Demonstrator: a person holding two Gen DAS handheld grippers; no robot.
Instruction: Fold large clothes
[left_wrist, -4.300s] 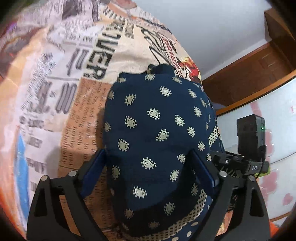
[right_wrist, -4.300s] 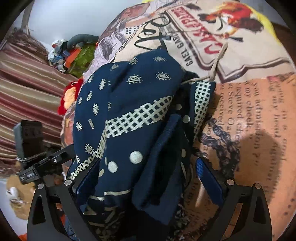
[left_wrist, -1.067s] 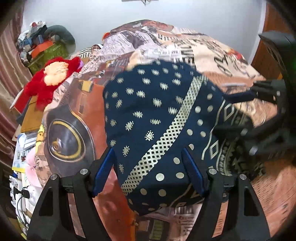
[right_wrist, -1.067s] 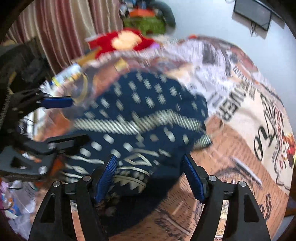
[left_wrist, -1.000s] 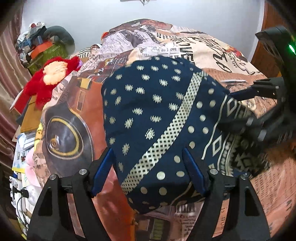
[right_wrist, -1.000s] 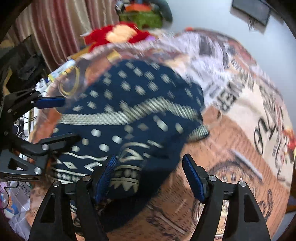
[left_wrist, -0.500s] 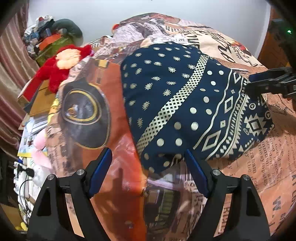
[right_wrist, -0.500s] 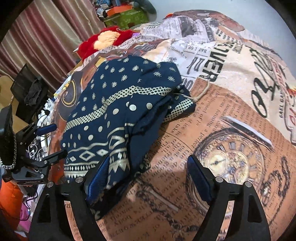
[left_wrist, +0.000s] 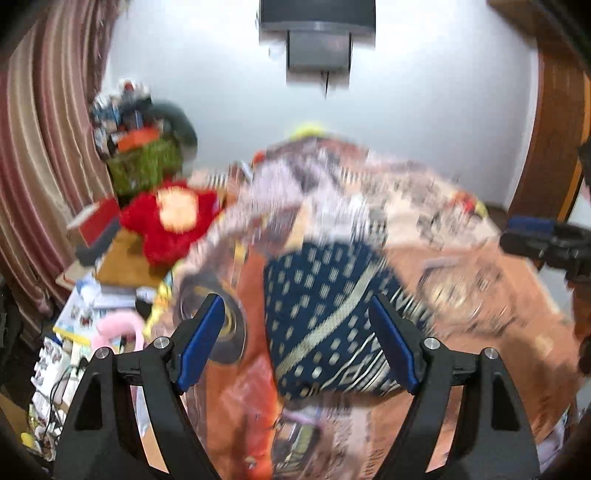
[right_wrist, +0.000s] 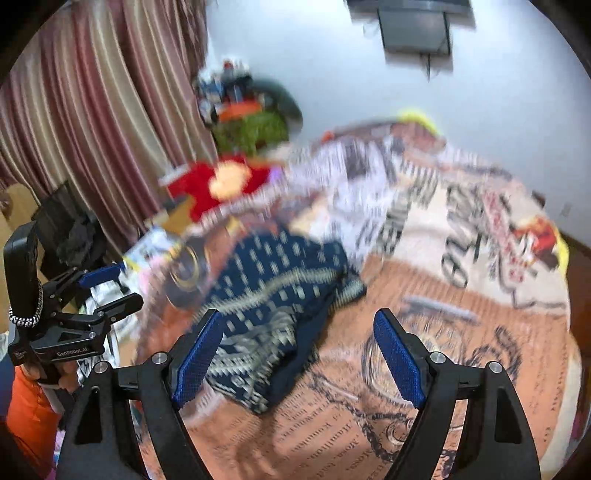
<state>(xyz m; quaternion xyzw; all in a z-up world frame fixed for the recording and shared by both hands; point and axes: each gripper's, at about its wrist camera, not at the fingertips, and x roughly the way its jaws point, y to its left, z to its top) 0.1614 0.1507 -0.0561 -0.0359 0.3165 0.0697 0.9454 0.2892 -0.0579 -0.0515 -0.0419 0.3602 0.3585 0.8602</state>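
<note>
The folded navy garment with cream dots and bands (left_wrist: 328, 314) lies on the printed bedspread (left_wrist: 480, 302). It also shows in the right wrist view (right_wrist: 273, 291). My left gripper (left_wrist: 297, 341) is open and empty, held above and short of the garment. My right gripper (right_wrist: 299, 350) is open and empty, above the garment's near right side. The left gripper shows at the left of the right wrist view (right_wrist: 107, 290), its jaws apart. Both views are motion-blurred.
A red plush toy (left_wrist: 170, 221) and a green heap (left_wrist: 147, 166) lie at the bed's far left. Books and clutter (left_wrist: 85, 317) cover the floor on the left. A striped curtain (right_wrist: 92, 110) hangs left. A wooden door frame (left_wrist: 546, 129) stands right.
Both grippers have pulled back and risen away from the garment, which stays folded on the bed. The views now tilt up to the wall.
</note>
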